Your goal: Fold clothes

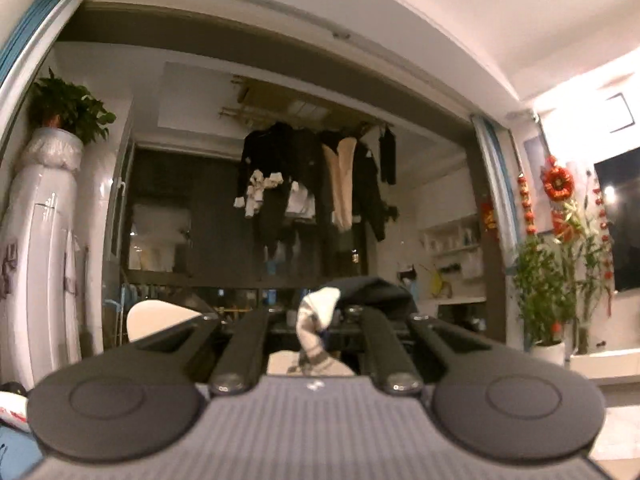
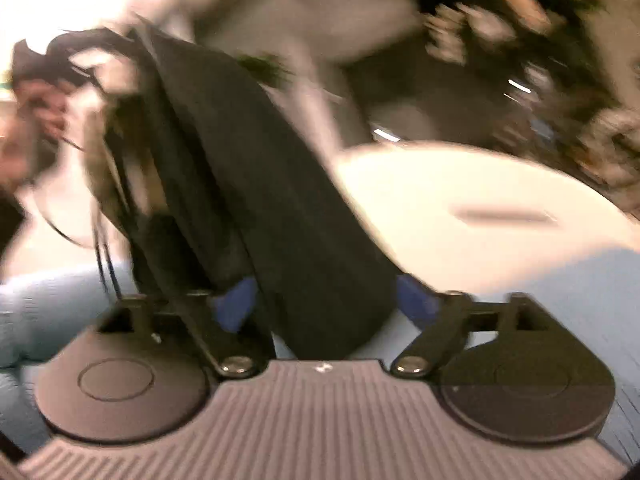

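Low in the centre of the left wrist view, the left gripper (image 1: 318, 314) has its fingers drawn close together on a white, ribbed cuff (image 1: 316, 312) that bunches between them and trails downward; behind it rises the dark body of the garment (image 1: 376, 286), soft and matte. This looks like a lift to shake the piece out before folding. In the right wrist view, heavily blurred by motion, the right gripper (image 2: 326, 300) has its blue-padded fingers (image 2: 236, 300) set apart with the same dark garment (image 2: 260, 184) running between them toward the upper left; whether they pinch it I cannot tell. A smooth white round table (image 2: 460, 204) sits at right of that frame (likely the folding surface). Other clothes hang on a rack (image 1: 320, 176) in the background.
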Action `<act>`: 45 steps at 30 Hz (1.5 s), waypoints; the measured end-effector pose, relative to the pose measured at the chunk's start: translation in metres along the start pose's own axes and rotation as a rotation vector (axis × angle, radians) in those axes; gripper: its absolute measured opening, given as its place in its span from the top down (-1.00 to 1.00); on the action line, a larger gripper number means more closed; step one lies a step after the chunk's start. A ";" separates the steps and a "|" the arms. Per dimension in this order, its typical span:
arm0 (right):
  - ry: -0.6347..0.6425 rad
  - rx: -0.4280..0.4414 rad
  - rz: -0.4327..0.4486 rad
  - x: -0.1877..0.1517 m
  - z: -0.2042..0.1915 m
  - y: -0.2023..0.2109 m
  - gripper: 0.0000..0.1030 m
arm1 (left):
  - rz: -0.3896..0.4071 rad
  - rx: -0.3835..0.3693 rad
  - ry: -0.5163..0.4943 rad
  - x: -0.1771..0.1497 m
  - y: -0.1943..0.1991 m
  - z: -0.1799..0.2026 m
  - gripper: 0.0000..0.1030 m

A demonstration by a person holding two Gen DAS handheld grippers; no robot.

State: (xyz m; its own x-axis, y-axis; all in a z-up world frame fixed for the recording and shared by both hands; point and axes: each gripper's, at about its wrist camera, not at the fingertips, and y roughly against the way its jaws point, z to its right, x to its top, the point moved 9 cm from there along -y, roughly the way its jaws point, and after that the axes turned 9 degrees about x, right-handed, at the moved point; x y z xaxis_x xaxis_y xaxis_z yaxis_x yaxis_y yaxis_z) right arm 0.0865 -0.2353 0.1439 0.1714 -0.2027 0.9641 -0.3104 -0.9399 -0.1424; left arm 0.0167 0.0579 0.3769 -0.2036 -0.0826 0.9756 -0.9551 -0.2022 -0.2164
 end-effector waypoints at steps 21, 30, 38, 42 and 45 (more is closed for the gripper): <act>-0.054 -1.268 -0.419 0.076 0.338 0.129 0.69 | -0.637 0.121 -0.213 -0.250 -0.011 0.033 -1.00; -0.320 -0.950 -0.385 -0.113 0.220 0.180 -0.24 | -1.140 0.246 -0.319 -0.432 0.005 -0.025 -1.00; -0.556 -0.918 -0.206 -0.150 0.205 0.189 -0.64 | -1.319 0.287 0.060 -0.500 0.008 -0.052 0.56; -0.562 -1.270 -0.054 -0.130 0.226 0.256 -0.65 | -1.087 0.623 0.029 -0.464 0.011 -0.095 1.00; -0.528 -1.313 0.023 -0.117 0.220 0.269 -0.69 | -1.018 0.699 0.016 -0.440 0.013 -0.114 0.78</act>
State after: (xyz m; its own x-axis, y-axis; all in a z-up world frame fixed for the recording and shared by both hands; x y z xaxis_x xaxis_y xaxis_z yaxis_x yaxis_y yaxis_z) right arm 0.1883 -0.5245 -0.0568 0.3877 -0.5670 0.7267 -0.8990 -0.0583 0.4341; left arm 0.0689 0.2027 -0.0509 0.5575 0.4290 0.7107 -0.3608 -0.6458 0.6729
